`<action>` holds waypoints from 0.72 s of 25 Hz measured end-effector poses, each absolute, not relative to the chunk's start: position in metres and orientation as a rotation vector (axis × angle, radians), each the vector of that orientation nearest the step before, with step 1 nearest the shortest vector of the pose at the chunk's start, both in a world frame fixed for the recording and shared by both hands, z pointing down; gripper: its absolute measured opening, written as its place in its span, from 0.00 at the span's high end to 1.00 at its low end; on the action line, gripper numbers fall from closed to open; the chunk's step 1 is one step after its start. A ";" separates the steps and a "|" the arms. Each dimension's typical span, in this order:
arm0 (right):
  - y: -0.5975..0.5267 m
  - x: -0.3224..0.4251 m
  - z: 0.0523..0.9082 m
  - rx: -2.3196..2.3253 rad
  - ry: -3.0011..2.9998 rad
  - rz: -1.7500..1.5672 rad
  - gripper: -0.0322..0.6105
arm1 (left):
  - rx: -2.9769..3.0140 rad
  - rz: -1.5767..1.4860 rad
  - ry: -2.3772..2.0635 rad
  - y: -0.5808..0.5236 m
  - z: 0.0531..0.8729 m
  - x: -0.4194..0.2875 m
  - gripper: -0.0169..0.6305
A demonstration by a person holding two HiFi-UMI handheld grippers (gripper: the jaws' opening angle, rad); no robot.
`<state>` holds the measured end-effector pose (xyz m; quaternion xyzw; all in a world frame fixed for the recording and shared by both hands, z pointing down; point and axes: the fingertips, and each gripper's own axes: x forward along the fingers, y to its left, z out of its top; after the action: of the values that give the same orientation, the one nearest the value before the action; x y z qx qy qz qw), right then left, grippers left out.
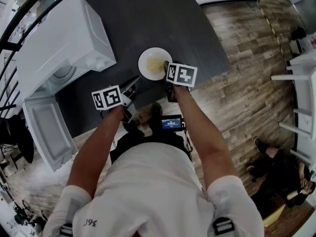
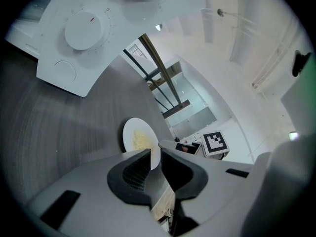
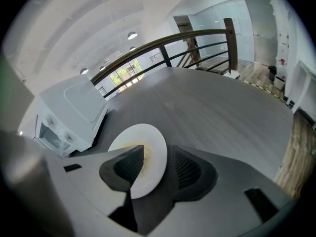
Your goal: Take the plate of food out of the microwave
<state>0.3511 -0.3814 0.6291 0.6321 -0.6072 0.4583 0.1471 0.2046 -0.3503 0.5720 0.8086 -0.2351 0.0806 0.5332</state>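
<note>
Right gripper (image 1: 165,72): plate (image 1: 150,63) rim sits between its parted jaws; bare table (image 1: 163,19) beyond and to its right, free to pass. Left gripper (image 1: 131,90): microwave (image 1: 64,43) blocks ahead-left, open door (image 1: 44,132) sticks out further left.

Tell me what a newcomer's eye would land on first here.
A white plate of pale food sits on the dark table, its rim between the open jaws of the right hand-held gripper. At the left of the head view, a white microwave stands with its door swung open.
</note>
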 end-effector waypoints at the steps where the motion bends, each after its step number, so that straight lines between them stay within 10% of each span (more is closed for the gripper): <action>1: -0.381 0.353 0.628 1.825 -1.743 1.313 0.69 | 1.934 0.188 -0.561 -0.351 0.570 0.204 0.90; 18: -0.372 0.325 0.559 1.825 -1.867 1.086 0.69 | 2.121 0.042 -0.518 -0.340 0.498 0.185 0.90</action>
<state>0.3246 -0.3717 0.5585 0.6375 -0.6521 0.3793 0.1564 0.1854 -0.3403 0.4982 0.8621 -0.2104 0.0169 0.4607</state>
